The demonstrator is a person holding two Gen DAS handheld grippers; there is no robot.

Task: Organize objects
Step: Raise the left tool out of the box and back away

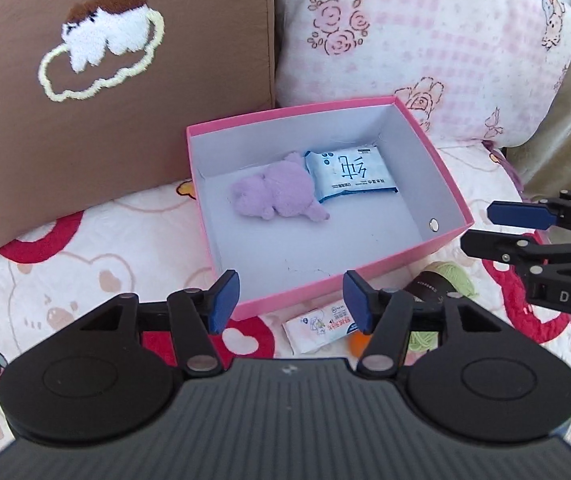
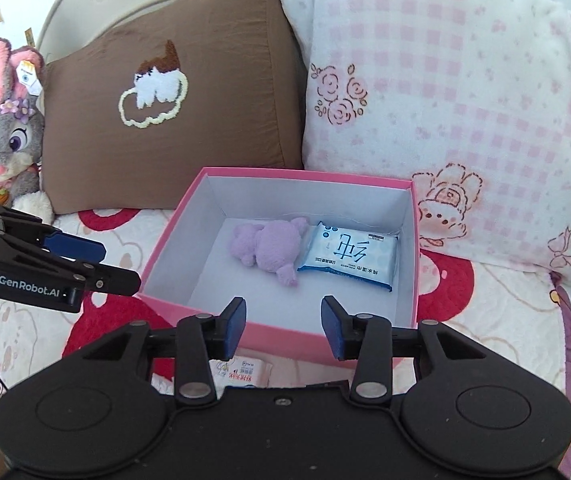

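A pink box (image 1: 443, 178) (image 2: 165, 240) sits open on the bed. Inside lie a purple plush toy (image 1: 275, 192) (image 2: 269, 248) and a blue wet-wipe pack (image 1: 349, 174) (image 2: 351, 258), side by side. My left gripper (image 1: 291, 300) is open and empty over the box's near edge. My right gripper (image 2: 283, 326) is open and empty, also at the near edge. A small white-and-red packet (image 1: 319, 330) (image 2: 241, 372) lies on the bedspread in front of the box. A green yarn ball with a dark label (image 1: 443, 280) and something orange (image 1: 357, 342) lie beside it.
A brown pillow (image 1: 85, 120) (image 2: 173, 112) and a pink checked pillow (image 1: 425, 48) (image 2: 465, 100) stand behind the box. A grey plush rabbit (image 2: 7, 136) sits at the far left. The bedspread (image 1: 85, 264) has red and bear prints.
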